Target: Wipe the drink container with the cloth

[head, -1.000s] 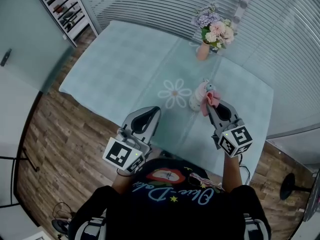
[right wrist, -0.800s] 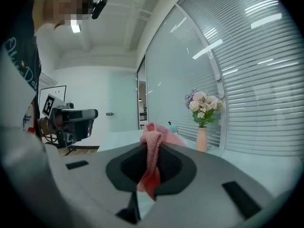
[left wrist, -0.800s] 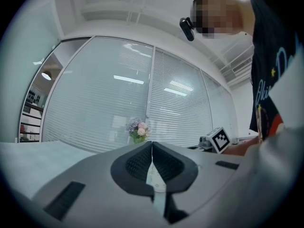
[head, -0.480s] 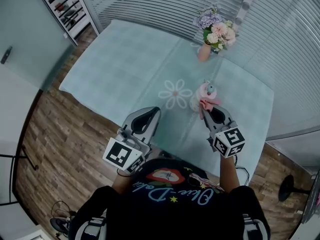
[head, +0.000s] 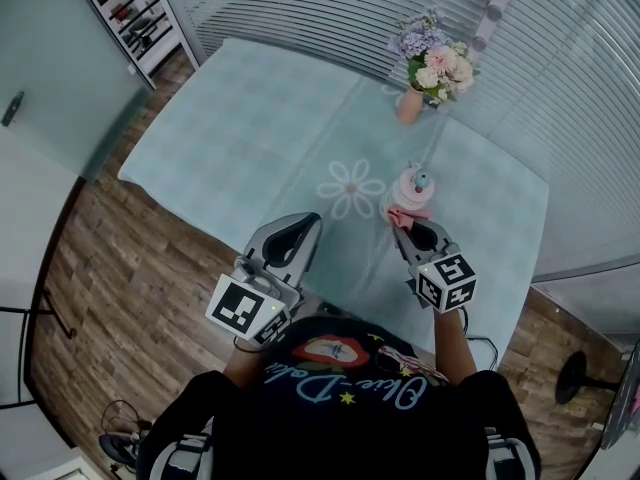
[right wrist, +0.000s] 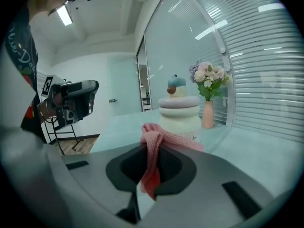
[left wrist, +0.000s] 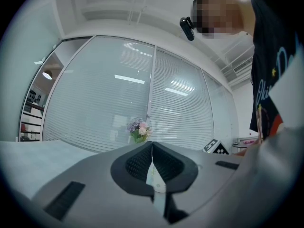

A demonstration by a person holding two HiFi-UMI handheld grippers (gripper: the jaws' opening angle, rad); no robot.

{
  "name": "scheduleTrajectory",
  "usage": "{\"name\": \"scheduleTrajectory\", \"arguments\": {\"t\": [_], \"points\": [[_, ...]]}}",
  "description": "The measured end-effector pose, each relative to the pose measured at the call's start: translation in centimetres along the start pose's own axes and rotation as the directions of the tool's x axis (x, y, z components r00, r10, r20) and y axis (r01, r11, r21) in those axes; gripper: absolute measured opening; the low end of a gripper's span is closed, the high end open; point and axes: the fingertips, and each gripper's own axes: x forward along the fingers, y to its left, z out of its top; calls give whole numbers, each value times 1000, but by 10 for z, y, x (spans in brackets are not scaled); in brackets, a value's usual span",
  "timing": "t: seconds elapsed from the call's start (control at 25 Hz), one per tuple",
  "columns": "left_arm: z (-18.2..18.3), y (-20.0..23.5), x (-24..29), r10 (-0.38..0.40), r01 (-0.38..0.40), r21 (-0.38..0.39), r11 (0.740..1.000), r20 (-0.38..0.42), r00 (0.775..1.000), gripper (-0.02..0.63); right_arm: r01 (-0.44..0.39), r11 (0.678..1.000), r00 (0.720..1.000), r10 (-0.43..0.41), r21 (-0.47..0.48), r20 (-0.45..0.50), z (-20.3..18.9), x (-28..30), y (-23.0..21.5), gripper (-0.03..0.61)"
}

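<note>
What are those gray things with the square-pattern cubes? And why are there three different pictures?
Those are grabbing tools, and a person holds one in each hand. The picture from above comes from a camera on the person's head. The other two come from small cameras riding on each tool. On the pale blue table stand a drink container and a vase of flowers. The right tool pinches a pink cloth just in front of the container. The left tool is shut and holds nothing.

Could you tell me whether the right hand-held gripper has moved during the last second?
Yes: the right hand-held gripper, holding the cloth, slid left relative to the flower vase.
</note>
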Motion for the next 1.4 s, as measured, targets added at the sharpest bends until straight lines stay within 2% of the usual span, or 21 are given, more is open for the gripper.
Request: {"name": "scheduleTrajectory", "arguments": {"t": [0.44,0.64,0.84,1.12,1.4], "points": [[0,2,0,3,-3,-1,1000,1,1000,5,-1,1000,990,3,15,-143,-43,20,1,26],[0,3,-1,4,-4,-2,1000,4,1000,5,10,1000,985,-5,28,-170,-56,26,1,26],[1,2,-1,5,-4,-2,1000,5,1000,5,28,1000,980,-27,0,-199,-64,29,0,26],[0,2,-1,5,-5,-6,1000,6,1000,5,33,999,984,-31,10,-173,-56,24,4,26],[2,2,-3,3,-3,-5,1000,8,1000,5,-98,995,994,97,-18,-43,-9,15,43,26]]}}
